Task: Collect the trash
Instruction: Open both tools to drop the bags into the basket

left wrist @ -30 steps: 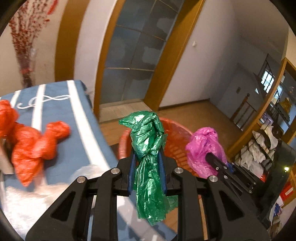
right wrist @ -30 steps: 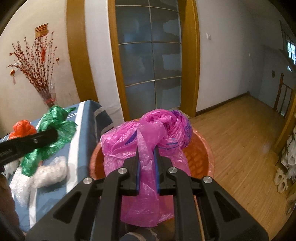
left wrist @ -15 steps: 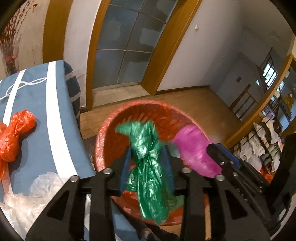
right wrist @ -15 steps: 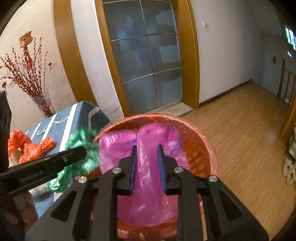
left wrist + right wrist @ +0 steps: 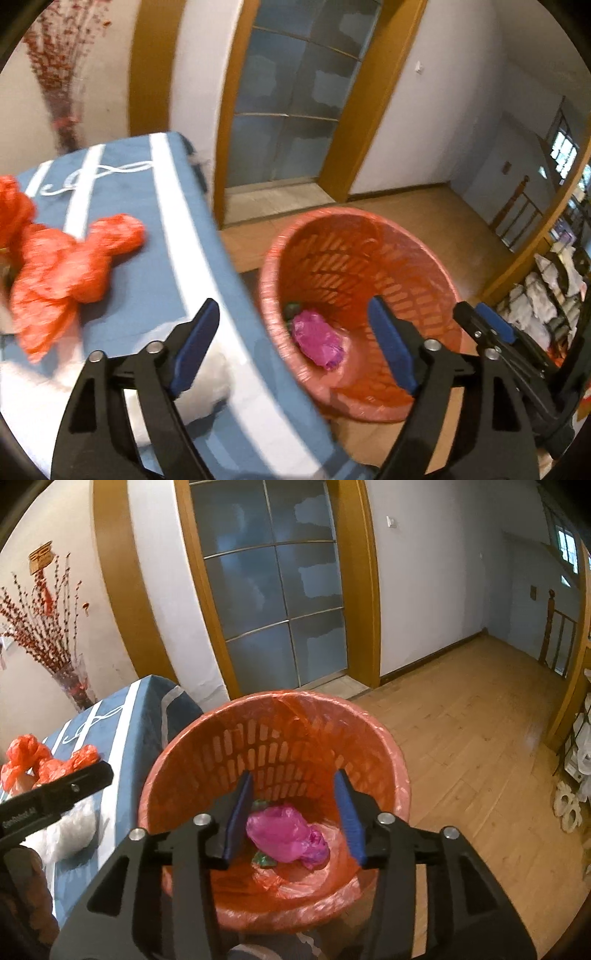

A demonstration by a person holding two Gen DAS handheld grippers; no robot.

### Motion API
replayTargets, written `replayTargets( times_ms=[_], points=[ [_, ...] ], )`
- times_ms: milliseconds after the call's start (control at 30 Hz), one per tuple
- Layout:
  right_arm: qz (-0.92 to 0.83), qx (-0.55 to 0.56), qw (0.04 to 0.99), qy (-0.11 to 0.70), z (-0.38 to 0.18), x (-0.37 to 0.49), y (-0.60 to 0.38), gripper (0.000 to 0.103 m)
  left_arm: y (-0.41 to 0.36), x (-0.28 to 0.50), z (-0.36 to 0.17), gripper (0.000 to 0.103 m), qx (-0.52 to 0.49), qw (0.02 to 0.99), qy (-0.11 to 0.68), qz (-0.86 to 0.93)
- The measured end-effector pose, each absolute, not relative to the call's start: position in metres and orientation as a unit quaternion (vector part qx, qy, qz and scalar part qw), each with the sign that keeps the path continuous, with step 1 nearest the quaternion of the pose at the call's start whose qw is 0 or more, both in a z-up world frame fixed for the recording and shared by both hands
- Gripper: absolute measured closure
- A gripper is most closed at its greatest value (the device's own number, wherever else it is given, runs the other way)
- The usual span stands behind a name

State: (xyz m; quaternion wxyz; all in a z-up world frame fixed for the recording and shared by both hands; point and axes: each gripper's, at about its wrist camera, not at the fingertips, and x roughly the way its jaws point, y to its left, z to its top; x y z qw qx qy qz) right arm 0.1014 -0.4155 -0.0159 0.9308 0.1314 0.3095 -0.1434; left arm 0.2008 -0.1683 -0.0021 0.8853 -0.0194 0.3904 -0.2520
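Observation:
An orange slotted trash basket [image 5: 369,738] [image 5: 424,258] stands on the floor beside the table. A pink bag [image 5: 286,836] [image 5: 317,341] lies at its bottom, with a bit of green bag [image 5: 263,859] [image 5: 293,308] showing under it. My right gripper [image 5: 293,814] is open and empty above the basket. My left gripper [image 5: 291,345] is open and empty over the basket's left rim and the table edge. Orange bags [image 5: 62,269] [image 5: 48,760] lie on the blue striped tablecloth [image 5: 155,221]. A white bag [image 5: 207,384] [image 5: 74,830] lies near the table edge.
A glass door with a wooden frame [image 5: 273,602] stands behind the basket. A vase of red branches [image 5: 72,683] stands at the table's far end. Wooden floor [image 5: 480,738] spreads to the right. A rack with white items [image 5: 546,288] is at the far right.
Both grippers opened. The green bag and the pink bag dropped into the basket and now lie at its bottom. The left gripper swung back toward the table.

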Motion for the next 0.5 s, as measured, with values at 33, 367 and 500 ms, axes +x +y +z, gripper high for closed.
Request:
replayTargets(
  times_ms=[33, 367, 500],
  points=[
    [-0.14, 0.127, 0.932, 0.309, -0.014, 0.1, -0.409, 0.055, -0.163, 0.199, 0.0, 0.019, -0.019, 0.888, 0.388, -0.244],
    [-0.08, 0.096, 0.94, 0.317, -0.004, 0.099, -0.337, 0.052, -0.084, 0.176, 0.015, 0.013, -0.028, 0.923, 0.349, -0.159],
    [-0.046, 0.081, 0.942, 0.322, -0.002, 0.104, -0.3, 0.051, -0.038, 0.169, 0.018, 0.013, -0.04, 0.94, 0.32, -0.108]
  ],
)
